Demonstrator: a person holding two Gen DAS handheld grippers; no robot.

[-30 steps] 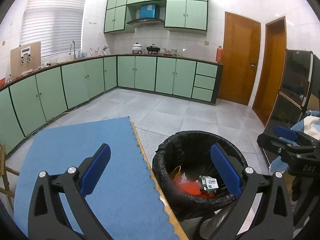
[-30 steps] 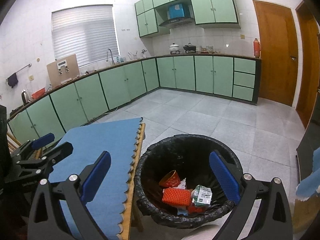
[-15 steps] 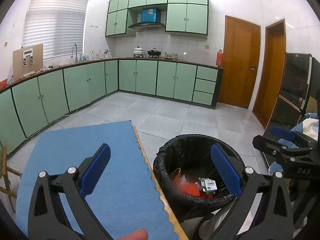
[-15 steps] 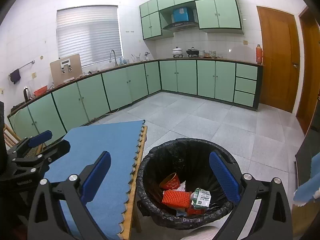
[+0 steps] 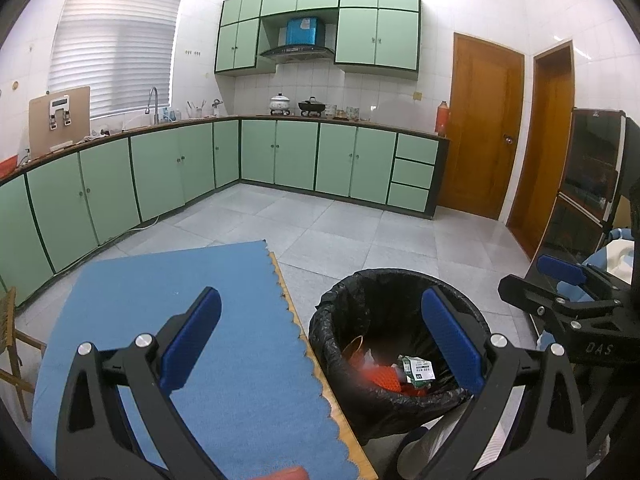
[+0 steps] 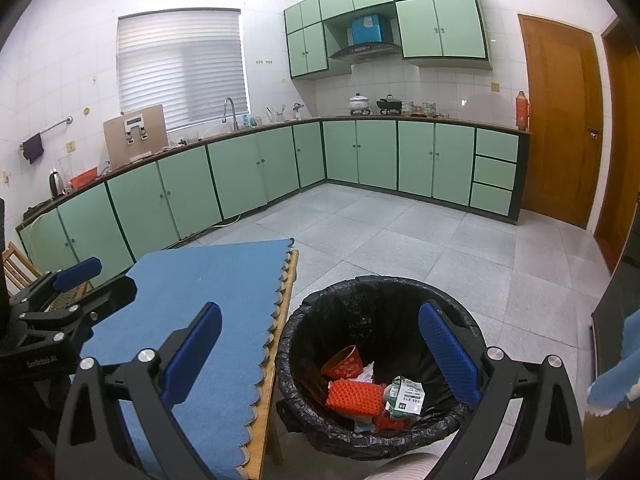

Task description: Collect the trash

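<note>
Blue-padded fingers of left gripper (image 5: pixel 320 336) and right gripper (image 6: pixel 318 344) wide apart, holding nothing, as a second ago. Both views tilted a little higher since then, more wall and upper cabinets (image 6: pixel 384 24) showing. Trash in black-lined bin (image 6: pixel 304 320): red cup (image 6: pixel 342 362), orange mesh piece (image 6: pixel 352 396), green-white carton (image 6: pixel 406 396). Bin just right of wooden table (image 6: pixel 266 404) under blue mat (image 6: pixel 216 292). Far: green base cabinets (image 5: pixel 296 156), grey floor tiles (image 6: pixel 400 232), wooden door (image 5: pixel 480 124).
</note>
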